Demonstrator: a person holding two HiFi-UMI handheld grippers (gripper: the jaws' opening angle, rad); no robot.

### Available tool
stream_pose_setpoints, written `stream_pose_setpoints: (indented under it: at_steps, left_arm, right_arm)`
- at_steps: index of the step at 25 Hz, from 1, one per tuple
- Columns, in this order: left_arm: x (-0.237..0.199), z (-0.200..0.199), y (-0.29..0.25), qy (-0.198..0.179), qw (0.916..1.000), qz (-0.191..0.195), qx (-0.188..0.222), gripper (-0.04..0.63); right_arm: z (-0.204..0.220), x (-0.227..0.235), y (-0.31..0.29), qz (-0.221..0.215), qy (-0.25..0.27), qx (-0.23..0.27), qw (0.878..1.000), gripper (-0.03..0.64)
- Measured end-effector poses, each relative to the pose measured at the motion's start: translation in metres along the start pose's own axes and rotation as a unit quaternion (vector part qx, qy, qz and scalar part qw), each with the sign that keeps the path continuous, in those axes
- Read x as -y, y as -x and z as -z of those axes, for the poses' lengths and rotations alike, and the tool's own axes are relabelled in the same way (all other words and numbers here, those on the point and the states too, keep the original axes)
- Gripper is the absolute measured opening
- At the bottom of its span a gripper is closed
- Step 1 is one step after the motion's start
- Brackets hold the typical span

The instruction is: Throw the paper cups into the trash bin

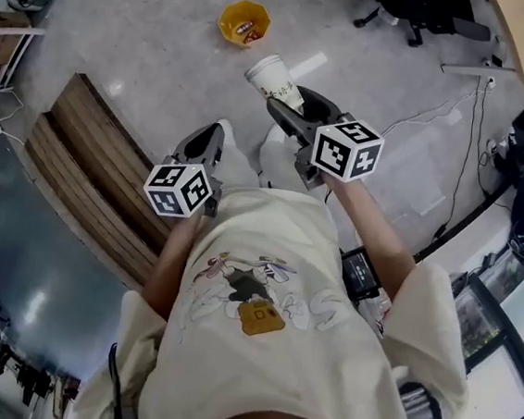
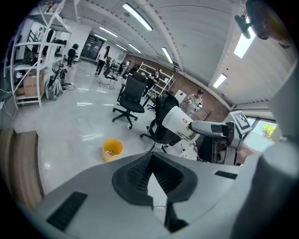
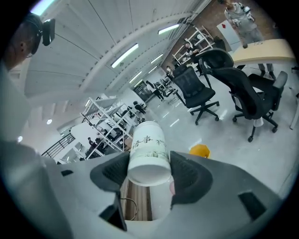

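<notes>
Nearest, well short of the yellow plastic trash bin (image 1: pixel 244 22), on the body side: holding left gripper (image 1: pixel 205 144) clenched on nothing, jaws meeting, no thing betw. them.

Further out twd the bin: grasping white printed paper cup (image 1: pixel 276 77) in right gripper (image 1: pixel 291 112), pads pressing both sides near what looks like the base, rim end pointing on twd the bin. Cup hanging in the air, not yet over the bin opening.

Judging step as carry-to-bin, approx. midway. Next move prob. calling for bringing cup above the bin mouth, aiming, then letting jaws go.

Cup looking tapered, undented, lying tilted in the grip, carrying dark characters plus greenish pattern round the wall.

Farthest: bin standing upright on grey floor, sth w/ red print lying inside, not telling what.
</notes>
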State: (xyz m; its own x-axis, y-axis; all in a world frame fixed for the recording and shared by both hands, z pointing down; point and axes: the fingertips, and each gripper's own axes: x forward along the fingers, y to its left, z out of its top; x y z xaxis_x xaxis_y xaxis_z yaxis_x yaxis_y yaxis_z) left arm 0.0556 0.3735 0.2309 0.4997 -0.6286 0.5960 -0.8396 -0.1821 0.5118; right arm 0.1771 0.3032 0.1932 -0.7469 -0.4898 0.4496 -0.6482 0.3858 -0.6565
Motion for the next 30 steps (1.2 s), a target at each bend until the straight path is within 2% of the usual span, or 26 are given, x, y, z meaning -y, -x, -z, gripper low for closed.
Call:
stream_pose_setpoints:
  at_steps: [7,12,17,23,27,30]
  left_arm:
    - [0.022,-0.019,-0.001,-0.016,0.9988,-0.011,0.045,0.005]
    - [0.022,-0.024,-0.007,0.000,0.9988,-0.015,0.046,0.006]
    - [0.000,-0.052,-0.031,0.006,0.9992,-0.002,0.040,0.006]
    - [-0.051,-0.135,-0.069,0.001,0.9986,0.017,0.050,0.006]
    - [-0.092,-0.201,-0.098,0.013,0.9977,0.028,0.061,0.006]
    - [-0.108,-0.228,-0.106,0.012,0.9976,0.032,0.060,0.005]
  right_arm:
    - [-0.009,0.016,0.034,-0.002,-0.001,0.018,1.000,0.278]
    - [-0.023,0.029,0.038,0.004,-0.013,0.021,1.000,0.278]
    - [-0.050,0.038,0.003,0.009,-0.016,0.020,1.000,0.278]
    - [-0.093,0.037,-0.077,0.015,-0.004,-0.007,1.000,0.278]
    - [-0.135,0.039,-0.136,0.024,0.015,-0.028,0.999,0.278]
    - [-0.153,0.033,-0.160,0.028,0.026,-0.033,0.999,0.278]
